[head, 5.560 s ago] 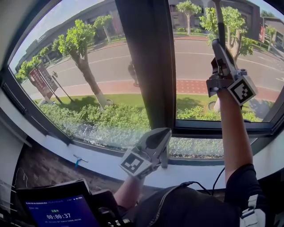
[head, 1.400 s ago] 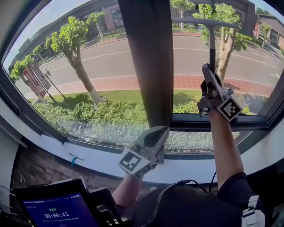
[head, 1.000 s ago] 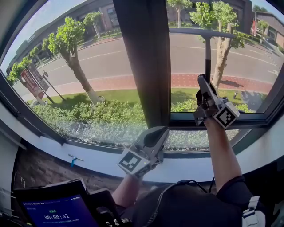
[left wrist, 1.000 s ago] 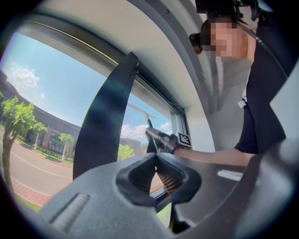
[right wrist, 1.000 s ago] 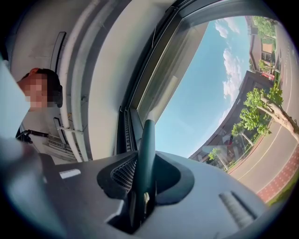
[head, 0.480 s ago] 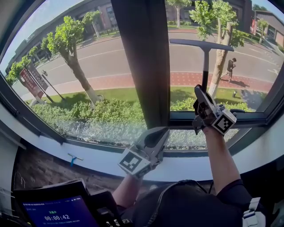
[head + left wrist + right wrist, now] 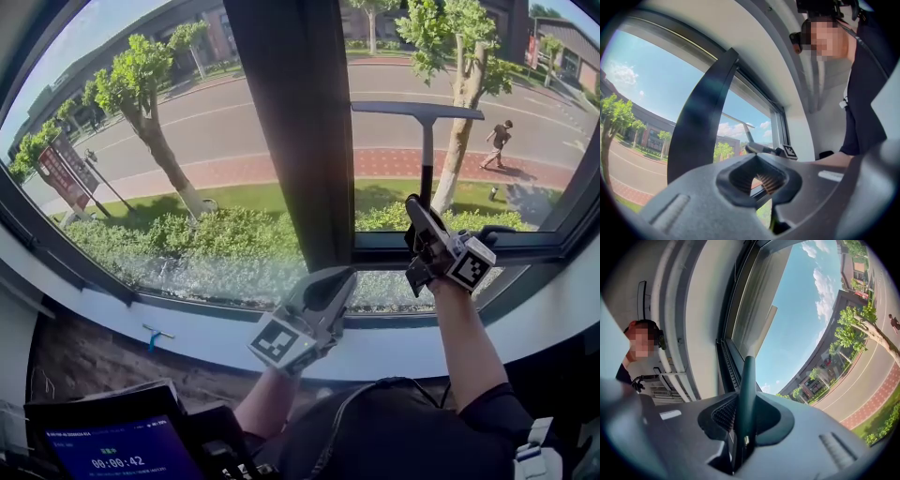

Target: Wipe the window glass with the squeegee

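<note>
A dark squeegee (image 7: 424,141) stands upright against the right window pane (image 7: 534,103), its blade (image 7: 417,110) level across the lower middle of the glass. My right gripper (image 7: 420,217) is shut on the handle, just above the bottom frame. In the right gripper view the handle (image 7: 746,390) runs up out of the right gripper (image 7: 743,416), pinched between its ribbed pads. My left gripper (image 7: 323,292) rests low by the sill under the dark mullion (image 7: 295,131), shut with nothing in it. The left gripper view shows the left gripper (image 7: 757,176) with its jaws together and the squeegee (image 7: 740,125) far off.
The left pane (image 7: 178,159) looks onto trees, a road and hedges. A white sill (image 7: 187,330) runs below the frame, with a small blue object (image 7: 150,336) on the brick ledge. A screen with a timer (image 7: 103,452) sits at bottom left. A black cable (image 7: 380,386) crosses my lap.
My right gripper has drawn the squeegee down the right pane, from the top of the glass to just above the bottom frame. The left gripper has stayed at the sill.
</note>
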Tool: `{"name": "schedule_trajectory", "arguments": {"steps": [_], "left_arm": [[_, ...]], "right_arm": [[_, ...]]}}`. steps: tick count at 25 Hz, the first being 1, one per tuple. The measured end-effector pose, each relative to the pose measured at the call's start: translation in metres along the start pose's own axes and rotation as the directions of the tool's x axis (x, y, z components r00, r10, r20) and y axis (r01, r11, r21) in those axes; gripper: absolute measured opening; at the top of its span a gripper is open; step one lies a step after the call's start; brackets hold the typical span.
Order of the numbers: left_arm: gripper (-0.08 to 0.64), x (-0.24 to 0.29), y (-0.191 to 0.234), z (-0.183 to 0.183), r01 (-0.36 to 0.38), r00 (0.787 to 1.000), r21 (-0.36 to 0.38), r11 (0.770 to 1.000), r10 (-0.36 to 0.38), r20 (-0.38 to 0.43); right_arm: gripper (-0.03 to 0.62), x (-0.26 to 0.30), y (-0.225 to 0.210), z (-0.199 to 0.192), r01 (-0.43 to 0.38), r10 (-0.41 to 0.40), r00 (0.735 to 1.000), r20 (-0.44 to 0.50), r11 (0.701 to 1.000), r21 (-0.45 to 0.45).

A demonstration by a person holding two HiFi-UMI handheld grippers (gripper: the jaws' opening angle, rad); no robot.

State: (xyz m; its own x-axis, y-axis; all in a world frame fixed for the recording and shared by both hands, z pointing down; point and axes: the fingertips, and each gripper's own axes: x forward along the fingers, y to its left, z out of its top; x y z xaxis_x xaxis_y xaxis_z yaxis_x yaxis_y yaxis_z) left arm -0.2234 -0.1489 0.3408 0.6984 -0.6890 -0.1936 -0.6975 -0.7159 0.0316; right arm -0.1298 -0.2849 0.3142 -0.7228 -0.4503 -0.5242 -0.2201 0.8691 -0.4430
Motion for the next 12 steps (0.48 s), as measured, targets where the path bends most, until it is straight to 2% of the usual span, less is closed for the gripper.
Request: {"name": "schedule_trajectory", "arguments": {"steps": [7, 12], "left_arm": [[0.004, 0.001, -0.007, -0.006, 0.015, 1.000, -0.011, 1.000, -0.015, -0.014], [0.003, 0.004, -0.007, -0.005, 0.022, 0.999, -0.016, 1.000, -0.022, -0.023]], "right_arm": [[0.077, -0.026, -0.011, -0.021, 0.068, -0.068, 0.997, -0.042, 0.998, 0.001], [0.077, -0.037, -0.014, -0.037, 0.085, -0.082, 0.993, -0.082, 0.996, 0.035]]}}
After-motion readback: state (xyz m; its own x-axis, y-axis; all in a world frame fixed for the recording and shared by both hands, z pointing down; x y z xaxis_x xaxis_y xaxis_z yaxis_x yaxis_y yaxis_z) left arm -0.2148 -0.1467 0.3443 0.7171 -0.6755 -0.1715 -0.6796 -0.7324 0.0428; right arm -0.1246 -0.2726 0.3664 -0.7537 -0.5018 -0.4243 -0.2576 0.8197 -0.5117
